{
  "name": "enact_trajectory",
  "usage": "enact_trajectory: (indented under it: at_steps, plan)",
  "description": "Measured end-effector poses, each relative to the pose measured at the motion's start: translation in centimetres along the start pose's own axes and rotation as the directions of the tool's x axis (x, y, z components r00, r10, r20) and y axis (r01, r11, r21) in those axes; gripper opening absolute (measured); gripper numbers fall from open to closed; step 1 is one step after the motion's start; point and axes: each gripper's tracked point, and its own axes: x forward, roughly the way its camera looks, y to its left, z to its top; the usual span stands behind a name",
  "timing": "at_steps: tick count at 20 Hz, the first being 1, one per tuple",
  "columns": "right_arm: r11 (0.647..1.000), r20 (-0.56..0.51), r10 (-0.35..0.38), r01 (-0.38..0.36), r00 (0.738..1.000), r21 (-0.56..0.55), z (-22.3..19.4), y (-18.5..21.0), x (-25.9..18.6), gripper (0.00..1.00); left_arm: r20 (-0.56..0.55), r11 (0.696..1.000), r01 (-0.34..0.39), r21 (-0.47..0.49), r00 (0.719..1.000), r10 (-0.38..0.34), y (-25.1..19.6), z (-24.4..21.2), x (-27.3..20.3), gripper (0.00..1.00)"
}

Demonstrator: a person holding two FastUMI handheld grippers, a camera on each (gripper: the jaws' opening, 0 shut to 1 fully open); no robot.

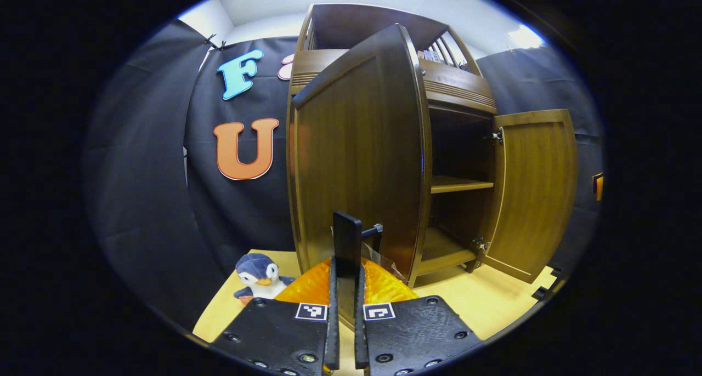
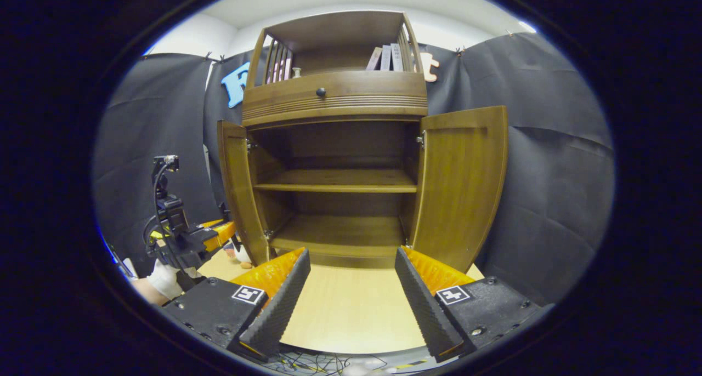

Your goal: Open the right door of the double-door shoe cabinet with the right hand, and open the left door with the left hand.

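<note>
The shoe cabinet (image 2: pixel 334 146) stands on a pale wooden floor (image 2: pixel 351 310) against black cloth, both doors open. The left gripper (image 1: pixel 345 288) pinches the left door's handle (image 1: pixel 347 250); the right gripper (image 2: pixel 351 294) is spread, holding nothing.

Both grippers are black bolted plates with orange wedge fingers and little square black-and-white marker tags: left gripper (image 1: pixel 345 332), right gripper (image 2: pixel 351 299). Right's pads (image 2: pixel 425 305) are ribbed black foam. The white-gloved hand (image 2: pixel 164 280) carries a rig with looping black cables.

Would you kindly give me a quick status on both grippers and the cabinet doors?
Left gripper shut on left door handle, left door swung wide. Right gripper open, holding nothing; right door open. Penguin toy beside the cabinet, not obstructing.
</note>
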Motion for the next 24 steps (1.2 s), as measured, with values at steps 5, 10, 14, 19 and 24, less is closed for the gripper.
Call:
enact_trajectory:
  at_steps: [5, 10, 14, 19, 24]
  plan:
    - [1.0, -0.002, 0.013, -0.013, 1.0, 0.003, 0.0, 0.4, 0.5, 0.99, 0.015, 0.998, -0.056, -0.035, 0.998, 0.057, 3.8, -0.3, -1.2, 0.0]
    - [0.999, -0.015, 0.04, -0.04, 0.999, 0.003, -0.3, 1.4, 1.4, 0.99, 0.035, 0.997, -0.045, -0.065, 0.998, 0.047, 7.1, -0.1, -2.0, 0.0]
    - [0.998, -0.023, 0.065, -0.065, 0.998, -0.004, -0.4, 2.5, 2.0, 0.99, 0.049, 0.998, -0.041, -0.039, 0.998, 0.043, 9.1, 0.0, -1.7, 0.0]
    - [0.997, -0.042, 0.077, -0.078, 0.996, -0.012, -0.7, 2.9, 2.4, 0.99, 0.067, 0.999, 0.031, -0.043, 0.997, -0.028, 11.3, 0.2, -1.5, 0.0]
    - [0.996, -0.064, 0.09, -0.091, 0.994, -0.02, -1.3, 3.2, 2.4, 0.99, 0.062, 0.991, 0.125, -0.037, 0.991, -0.122, 12.8, 0.0, -1.3, 0.0]
